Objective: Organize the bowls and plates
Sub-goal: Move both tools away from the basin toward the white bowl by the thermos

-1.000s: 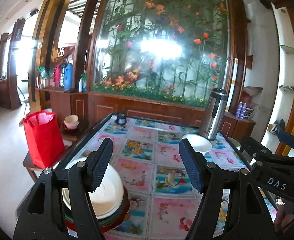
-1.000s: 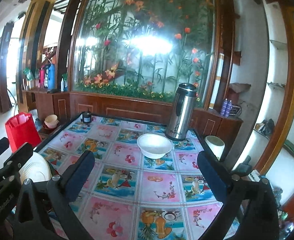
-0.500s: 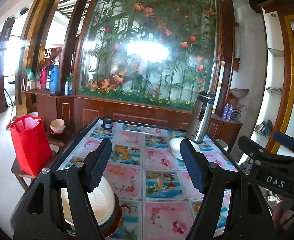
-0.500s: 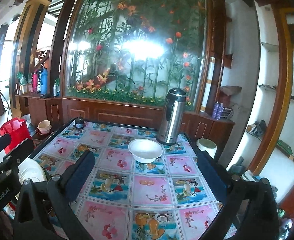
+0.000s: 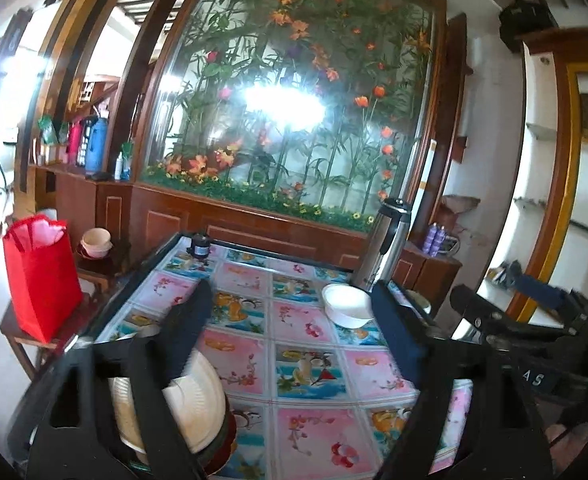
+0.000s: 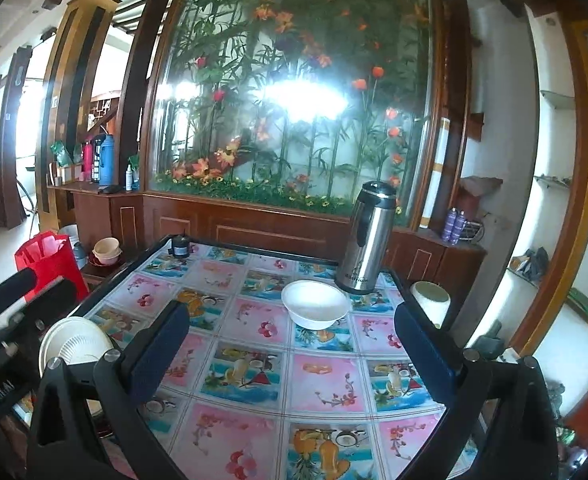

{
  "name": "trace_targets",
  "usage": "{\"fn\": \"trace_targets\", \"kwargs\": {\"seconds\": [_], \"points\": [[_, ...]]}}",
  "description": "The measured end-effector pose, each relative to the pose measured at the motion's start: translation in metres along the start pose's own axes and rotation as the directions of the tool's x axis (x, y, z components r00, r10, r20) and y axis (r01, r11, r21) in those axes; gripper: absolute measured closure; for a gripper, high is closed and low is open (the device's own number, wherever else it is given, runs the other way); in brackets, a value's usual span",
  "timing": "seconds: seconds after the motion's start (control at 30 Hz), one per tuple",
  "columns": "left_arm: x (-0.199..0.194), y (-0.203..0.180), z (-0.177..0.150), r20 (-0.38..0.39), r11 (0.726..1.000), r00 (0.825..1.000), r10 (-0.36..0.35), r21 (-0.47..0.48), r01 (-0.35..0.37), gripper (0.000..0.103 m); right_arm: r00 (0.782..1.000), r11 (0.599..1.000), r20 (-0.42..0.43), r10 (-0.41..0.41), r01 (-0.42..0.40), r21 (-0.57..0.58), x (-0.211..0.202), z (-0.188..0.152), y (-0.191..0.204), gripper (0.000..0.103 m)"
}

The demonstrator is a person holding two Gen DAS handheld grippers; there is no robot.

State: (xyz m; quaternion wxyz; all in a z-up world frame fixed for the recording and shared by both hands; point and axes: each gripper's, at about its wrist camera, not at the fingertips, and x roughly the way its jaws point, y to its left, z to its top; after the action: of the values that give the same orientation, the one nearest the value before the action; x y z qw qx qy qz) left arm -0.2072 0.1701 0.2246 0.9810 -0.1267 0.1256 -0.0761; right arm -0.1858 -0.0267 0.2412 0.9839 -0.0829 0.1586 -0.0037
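Between the wide-spread fingers of the right gripper (image 6: pixel 290 344) there is only bare patterned tabletop; it holds nothing and hangs above the near half of the table (image 6: pixel 250 424). The left gripper (image 5: pixel 294 320) is just as wide open and just as empty, tilted over the near left corner, where a stack of plates (image 5: pixel 198 404) lies just under its left finger: a white ribbed plate on top, darker rims of red and green showing beneath. From the right wrist view the same stack (image 6: pixel 74 344) sits at the table's left edge, partly behind the other tool. The one loose piece is the white bowl (image 6: pixel 316 304), well apart from the stack, toward the far right of the table and just beside the steel thermos (image 6: pixel 364 240); whether the two touch is hard to tell. The step in hand looks like fetching that bowl with the right gripper, since it sits almost straight ahead of it. To do it well, I would come in low and level, take the near rim with one finger inside and one outside, and close gently, as the thin wall may flex or slip. Keep clear of the thermos, which is tall and could tip if nudged. The left tool is best kept off the plates meanwhile.
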Motion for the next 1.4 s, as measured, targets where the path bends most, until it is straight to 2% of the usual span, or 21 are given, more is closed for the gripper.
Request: {"fn": "trace_targets", "kwargs": {"seconds": [0.1, 0.17, 0.33, 0.63, 1.1, 1.4], "points": [[0.003, 0.003, 0.002, -0.015, 1.0, 1.0, -0.002, -0.015, 0.002, 0.016, 1.0, 1.0, -0.019, 0.007, -0.007, -0.005, 0.003, 0.0, 0.0, 0.0], [0.006, 0.002, 0.002, -0.027, 1.0, 1.0, -0.005, -0.018, 0.005, 0.016, 1.0, 1.0, -0.019, -0.016, 0.016, -0.024, 0.003, -0.001, 0.001, 0.0], [0.011, -0.011, -0.003, -0.024, 1.0, 1.0, -0.021, 0.015, 0.021, 0.016, 0.999, 0.999, -0.007, -0.041, 0.04, -0.007, 0.0, 0.001, -0.008, 0.0], [0.008, -0.021, 0.001, 0.031, 0.999, 0.999, -0.01, 0.046, 0.009, 0.014, 0.999, 0.999, -0.015, -0.045, 0.045, 0.001, 0.003, 0.0, -0.014, 0.0], [0.026, -0.02, -0.002, -0.013, 0.999, 0.999, -0.032, 0.026, 0.033, 0.014, 0.997, 0.997, -0.018, -0.075, 0.075, -0.02, 0.005, 0.0, -0.017, 0.0], [0.031, -0.022, 0.006, 0.002, 0.999, 0.999, -0.049, 0.016, 0.049, 0.014, 0.994, 0.994, -0.024, -0.11, 0.109, -0.019, 0.008, 0.006, -0.023, 0.0]]}}
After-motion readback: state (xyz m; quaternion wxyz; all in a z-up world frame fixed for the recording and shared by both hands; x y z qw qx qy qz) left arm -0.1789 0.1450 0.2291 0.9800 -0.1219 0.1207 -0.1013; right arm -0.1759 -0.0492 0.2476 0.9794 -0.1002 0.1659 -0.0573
